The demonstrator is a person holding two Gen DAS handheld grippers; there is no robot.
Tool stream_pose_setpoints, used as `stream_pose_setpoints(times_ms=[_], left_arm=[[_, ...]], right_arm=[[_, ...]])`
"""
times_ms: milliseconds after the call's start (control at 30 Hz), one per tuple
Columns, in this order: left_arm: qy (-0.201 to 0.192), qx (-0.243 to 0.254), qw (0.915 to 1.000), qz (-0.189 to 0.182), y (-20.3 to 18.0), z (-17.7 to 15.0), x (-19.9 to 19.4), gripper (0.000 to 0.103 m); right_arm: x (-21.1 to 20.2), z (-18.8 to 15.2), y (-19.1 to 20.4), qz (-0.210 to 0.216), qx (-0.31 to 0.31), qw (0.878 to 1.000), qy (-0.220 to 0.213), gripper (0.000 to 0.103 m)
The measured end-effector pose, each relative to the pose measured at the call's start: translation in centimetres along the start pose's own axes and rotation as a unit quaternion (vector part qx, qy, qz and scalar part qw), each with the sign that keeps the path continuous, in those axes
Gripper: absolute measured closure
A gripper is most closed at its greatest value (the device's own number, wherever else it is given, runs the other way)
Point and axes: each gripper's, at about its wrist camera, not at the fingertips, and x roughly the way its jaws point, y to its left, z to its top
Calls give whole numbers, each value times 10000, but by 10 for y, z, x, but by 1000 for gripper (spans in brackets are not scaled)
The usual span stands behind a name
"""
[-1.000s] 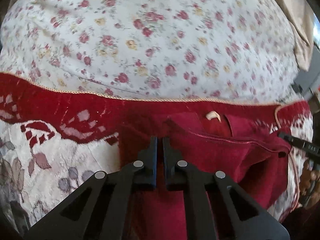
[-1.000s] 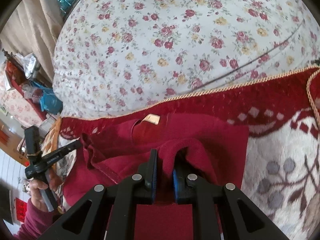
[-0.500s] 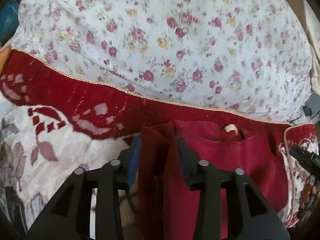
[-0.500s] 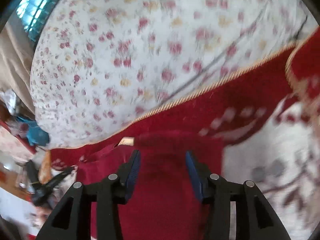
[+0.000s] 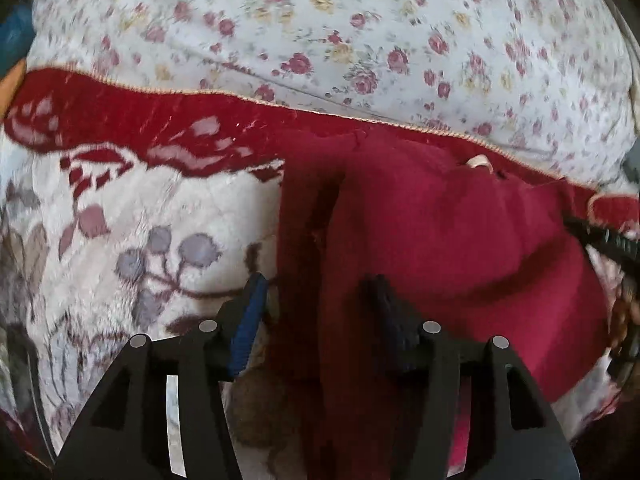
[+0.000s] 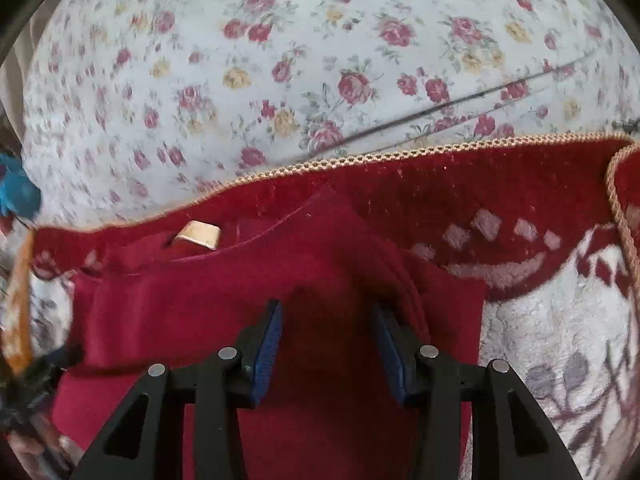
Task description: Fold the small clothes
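Dark red garment (image 5: 420,224) lying on a plush blanket (image 5: 132,216) of cream pile with grey berry sprigs and a deep red border, spread over a bed. Garment close against the blanket's far, cord-trimmed edge (image 6: 400,156), nearly the same red as the border there. Tan neck label (image 6: 199,234) showing at the collar, toward the far edge.

Left tool (image 5: 316,316) released, jaws spread wide, straddling a dark vertical fold along the garment's left side; blue-padded finger (image 5: 248,328) over cream pile just beside the cloth, the other finger over red fabric. Whether either touches the cloth cannot be told.

Right tool (image 6: 326,340) likewise released, blue pads (image 6: 268,344) wide apart, over the garment's right part, a rolled ridge of cloth (image 6: 400,280) just beyond its right finger. Gripping nothing.

Beyond the blanket's far edge, a white sheet (image 6: 320,60) printed with small red and yellow roses, bulging upward. Thin dark line (image 6: 460,104) running slantwise across it. Blanket corner (image 6: 618,200) folded over at the right, its cord trim curving down. Blurred blue object (image 6: 16,192) at the far left edge of the right wrist view. The other tool's black tip (image 5: 604,236) entering at the right edge of the left wrist view.
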Motion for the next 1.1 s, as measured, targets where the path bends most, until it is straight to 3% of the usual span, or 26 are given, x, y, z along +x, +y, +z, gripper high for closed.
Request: stream_pose_setpoints(times_ms=[133, 267, 433, 633, 733, 767, 800, 833, 933, 1100], left_arm=[[-246, -3, 9993, -288, 10, -10, -30, 47], [-106, 24, 9973, -723, 15, -29, -41, 47], [-9, 41, 9936, -1130, 12, -45, -47, 47], [240, -26, 9858, -1660, 5, -57, -43, 47], [312, 141, 9849, -1696, 0, -63, -41, 48], [383, 230, 9851, -1661, -3, -65, -38, 60], [469, 333, 9850, -1625, -7, -67, -35, 70], [521, 437, 9860, -1524, -10, -68, -33, 81], [517, 674, 9868, -1382, -14, -71, -36, 89], [542, 751, 9884, -1200, -8, -80, -31, 89]], right_arm=[[-46, -9, 2, 270, -149, 9995, -43, 58], [-88, -43, -4, 447, -552, 9975, 0, 50], [-102, -84, -18, 477, -753, 9960, 113, 50], [-92, -98, -21, 649, -695, 9953, 166, 50], [-83, -102, -14, 730, -855, 9931, 322, 62], [-81, -104, -12, 676, -941, 9927, 320, 70], [-80, -106, -11, 666, -974, 9925, 320, 86], [-81, -107, -12, 676, -968, 9925, 330, 91], [-97, -111, -10, 762, -1123, 9903, 301, 95], [-110, -132, -15, 726, -1296, 9876, 500, 96]])
